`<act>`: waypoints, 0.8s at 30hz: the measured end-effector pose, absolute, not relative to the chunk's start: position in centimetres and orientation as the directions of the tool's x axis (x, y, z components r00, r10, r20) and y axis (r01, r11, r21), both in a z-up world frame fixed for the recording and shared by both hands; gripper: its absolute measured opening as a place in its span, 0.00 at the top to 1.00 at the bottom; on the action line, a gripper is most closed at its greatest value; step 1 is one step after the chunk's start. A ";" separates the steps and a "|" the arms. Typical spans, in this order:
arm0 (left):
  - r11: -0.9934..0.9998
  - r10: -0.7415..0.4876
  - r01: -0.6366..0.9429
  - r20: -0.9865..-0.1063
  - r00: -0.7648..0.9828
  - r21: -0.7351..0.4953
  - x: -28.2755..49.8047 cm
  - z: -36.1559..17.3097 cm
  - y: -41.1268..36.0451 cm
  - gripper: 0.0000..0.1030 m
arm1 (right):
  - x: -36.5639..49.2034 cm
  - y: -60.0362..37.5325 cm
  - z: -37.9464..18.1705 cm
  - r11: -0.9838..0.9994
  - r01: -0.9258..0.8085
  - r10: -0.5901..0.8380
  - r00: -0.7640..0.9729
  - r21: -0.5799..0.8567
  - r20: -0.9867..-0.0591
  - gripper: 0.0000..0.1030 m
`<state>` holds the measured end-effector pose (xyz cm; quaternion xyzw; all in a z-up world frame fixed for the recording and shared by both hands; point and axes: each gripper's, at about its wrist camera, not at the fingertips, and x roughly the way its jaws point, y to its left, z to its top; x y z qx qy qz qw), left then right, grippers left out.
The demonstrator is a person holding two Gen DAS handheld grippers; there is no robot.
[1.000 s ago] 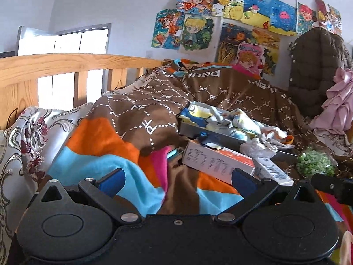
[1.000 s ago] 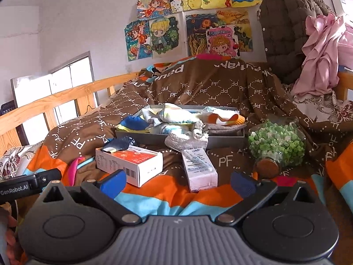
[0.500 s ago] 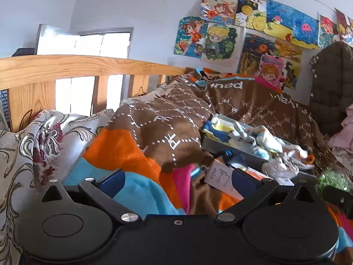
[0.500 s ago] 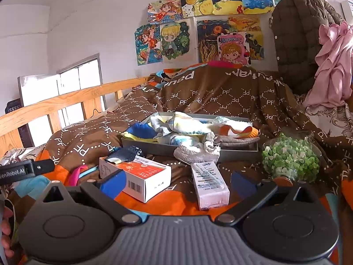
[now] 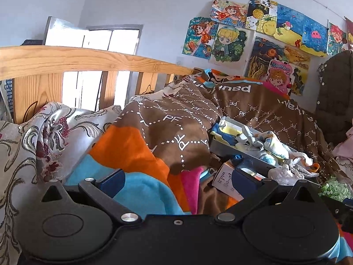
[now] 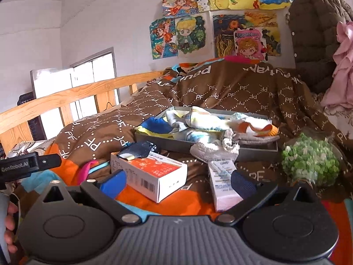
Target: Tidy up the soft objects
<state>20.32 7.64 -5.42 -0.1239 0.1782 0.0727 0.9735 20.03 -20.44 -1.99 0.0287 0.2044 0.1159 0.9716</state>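
A grey tray (image 6: pixel 253 149) on the bed holds a pile of socks (image 6: pixel 211 123); it also shows in the left wrist view (image 5: pixel 222 149). A white sock (image 6: pixel 215 151) hangs over the tray's front edge. A dark blue sock (image 6: pixel 138 149) lies on an orange and white box (image 6: pixel 152 172). My right gripper (image 6: pixel 176 182) is open and empty, low over the blanket in front of the box. My left gripper (image 5: pixel 177 178) is open and empty, to the left of the tray, over the blanket.
A narrow pink and white box (image 6: pixel 222 185) lies by the right fingertip. A bag of green pellets (image 6: pixel 311 163) sits to the right. A wooden bed rail (image 5: pixel 88 59) runs along the left. A dark coat (image 6: pixel 320 33) and pink cloth (image 6: pixel 344 66) hang at back right.
My left gripper has swung to the left, so the tray and boxes slid to the right of its view. My right gripper has shifted slightly right and closer to the boxes. Both stay open.
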 end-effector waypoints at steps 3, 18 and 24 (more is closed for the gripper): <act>0.954 0.095 -0.191 -0.370 0.924 -0.230 20.7 -5.4 7.7 0.01 | 21.0 -20.4 -2.3 0.973 -0.219 0.228 0.895 0.069 -0.383 0.00; 0.977 0.040 -0.113 -0.369 0.929 -0.178 23.9 -5.3 4.4 0.01 | 27.2 -23.8 -4.0 0.976 -0.206 0.214 0.864 0.069 -0.455 0.00; 0.987 0.021 -0.080 -0.384 0.923 -0.140 26.4 -5.2 2.3 0.01 | 29.9 -25.7 -5.1 0.972 -0.206 0.237 0.844 0.116 -0.480 0.00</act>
